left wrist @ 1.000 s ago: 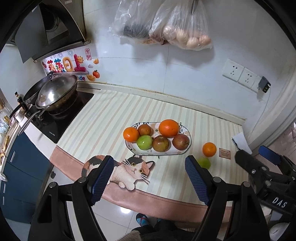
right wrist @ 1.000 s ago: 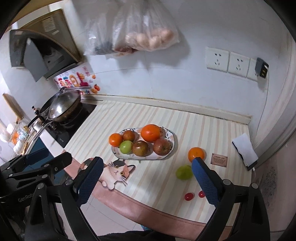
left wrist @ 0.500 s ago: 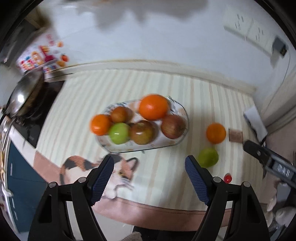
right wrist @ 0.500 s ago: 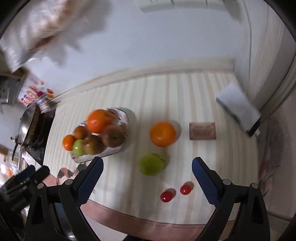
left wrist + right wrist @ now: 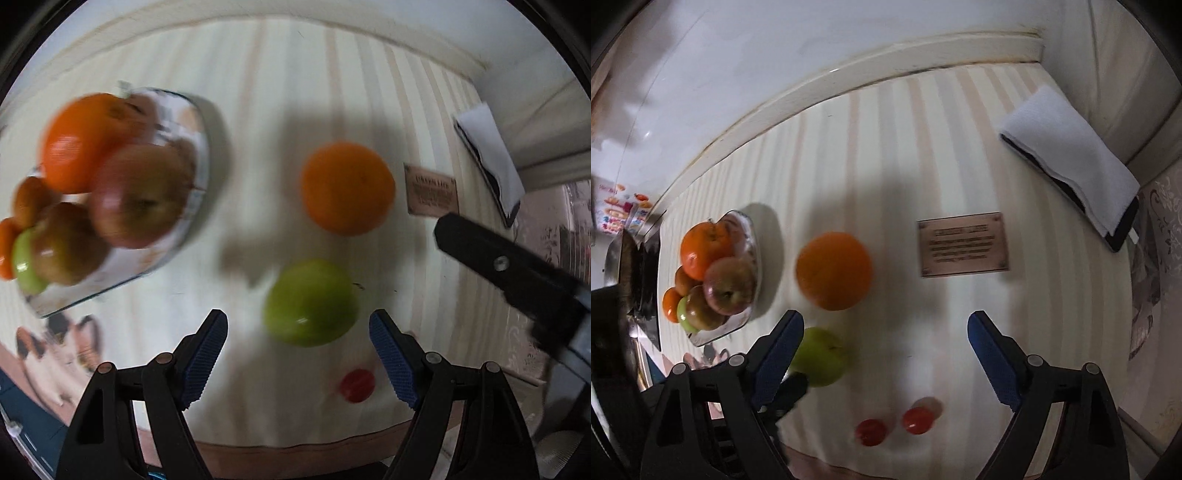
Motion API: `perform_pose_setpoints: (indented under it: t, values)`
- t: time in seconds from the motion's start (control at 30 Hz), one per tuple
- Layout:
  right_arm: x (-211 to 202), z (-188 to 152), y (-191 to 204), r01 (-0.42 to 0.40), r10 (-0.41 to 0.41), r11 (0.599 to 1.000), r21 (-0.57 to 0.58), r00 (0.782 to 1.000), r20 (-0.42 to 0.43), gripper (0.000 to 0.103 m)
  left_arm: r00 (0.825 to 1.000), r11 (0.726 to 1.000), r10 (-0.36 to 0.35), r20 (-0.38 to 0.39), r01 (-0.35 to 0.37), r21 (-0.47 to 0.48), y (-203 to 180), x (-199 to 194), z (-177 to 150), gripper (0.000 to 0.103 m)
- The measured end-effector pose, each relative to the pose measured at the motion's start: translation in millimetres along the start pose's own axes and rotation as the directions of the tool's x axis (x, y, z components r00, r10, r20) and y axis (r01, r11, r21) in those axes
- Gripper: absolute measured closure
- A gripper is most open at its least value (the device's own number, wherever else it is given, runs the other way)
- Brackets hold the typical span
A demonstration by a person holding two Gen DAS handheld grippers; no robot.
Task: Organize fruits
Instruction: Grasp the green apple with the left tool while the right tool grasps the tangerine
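A glass fruit plate (image 5: 199,144) (image 5: 753,240) holds oranges, apples and a green fruit. Loose on the striped counter lie an orange (image 5: 347,188) (image 5: 833,271), a green apple (image 5: 310,302) (image 5: 822,358) and small red tomatoes (image 5: 356,380) (image 5: 918,419) (image 5: 871,432). My left gripper (image 5: 297,354) is open and empty, just above the green apple, which lies ahead between its blue pads. My right gripper (image 5: 886,354) is open and empty above the counter, with the orange ahead and the tomatoes below it. The right gripper's body also shows in the left wrist view (image 5: 517,269).
A brown card (image 5: 432,192) (image 5: 964,243) lies right of the orange. A phone under a white cloth (image 5: 491,158) (image 5: 1071,155) lies by the right wall. A cat picture (image 5: 59,350) marks the counter's front edge. A stove (image 5: 639,273) stands at the far left.
Both grippers have dropped closer to the counter and tilted down. The left now hangs over the green apple; the right has moved in toward the loose orange. Both stay open.
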State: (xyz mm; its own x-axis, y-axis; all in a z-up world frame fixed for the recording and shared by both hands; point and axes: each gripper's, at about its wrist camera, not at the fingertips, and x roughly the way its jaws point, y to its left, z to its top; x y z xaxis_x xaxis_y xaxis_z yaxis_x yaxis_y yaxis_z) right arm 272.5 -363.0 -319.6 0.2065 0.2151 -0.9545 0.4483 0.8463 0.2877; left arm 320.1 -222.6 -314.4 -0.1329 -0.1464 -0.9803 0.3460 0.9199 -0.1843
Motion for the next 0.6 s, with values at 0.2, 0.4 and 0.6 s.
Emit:
perform_pose_setpoints:
  t: [0.2,0.4,0.6]
  values:
    - [13,5,-17,0.022,-0.022,0.999,0.028,1.000,-0.020,0.012,1.000,1.000,-0.010,0.006,0.010,-0.029,-3,23,9,0.042]
    - [19,12,-5,-0.004,0.004,1.000,0.011,1.000,-0.020,0.012,0.997,0.996,0.057,0.055,-0.053,-0.068,22,6,-4,0.042]
    - [39,26,40,-0.059,0.057,0.997,-0.053,0.997,-0.045,0.012,0.994,0.984,0.097,0.054,-0.088,-0.157,71,-17,-36,0.042]
